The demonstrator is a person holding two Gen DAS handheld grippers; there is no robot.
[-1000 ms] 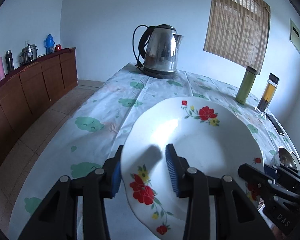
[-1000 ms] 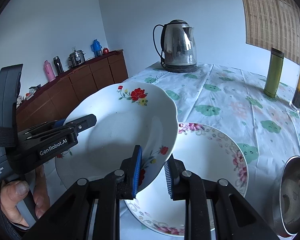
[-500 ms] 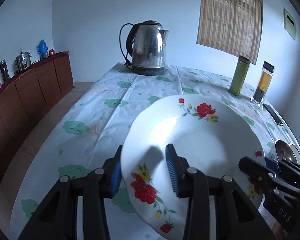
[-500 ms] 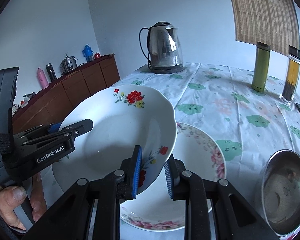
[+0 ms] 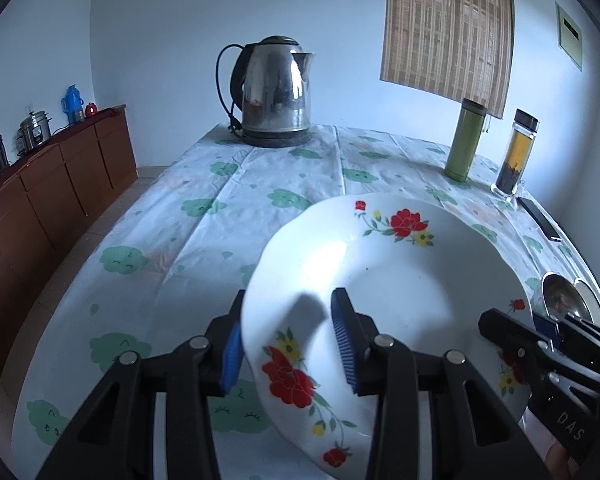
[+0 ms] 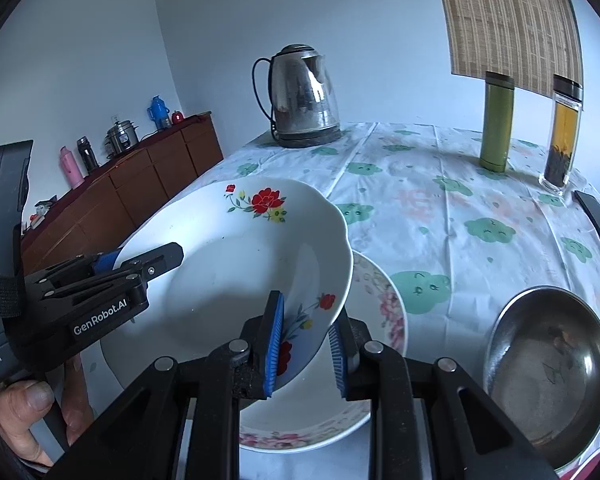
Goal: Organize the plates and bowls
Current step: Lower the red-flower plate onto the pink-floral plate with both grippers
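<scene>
The plate is glazed china: stiff, slick and breakable, and probably not heavy but awkward, since it is wide and shallow. The rim is the only place thin enough to pinch, and a hold on two opposite edges, as here, should keep it from swinging or slipping out.

The left gripper has its jaws closed on the rim at the lower middle of its own view, one blue pad under the edge and one inside. The right gripper clamps the opposite rim the same way.

The plate is white with a scalloped edge and sprays of red and yellow flowers. It hangs tilted above the desk, at centre-left of the right view, partly over a second plate with pink flowers lying flat. A steel bowl sits at lower right.
</scene>
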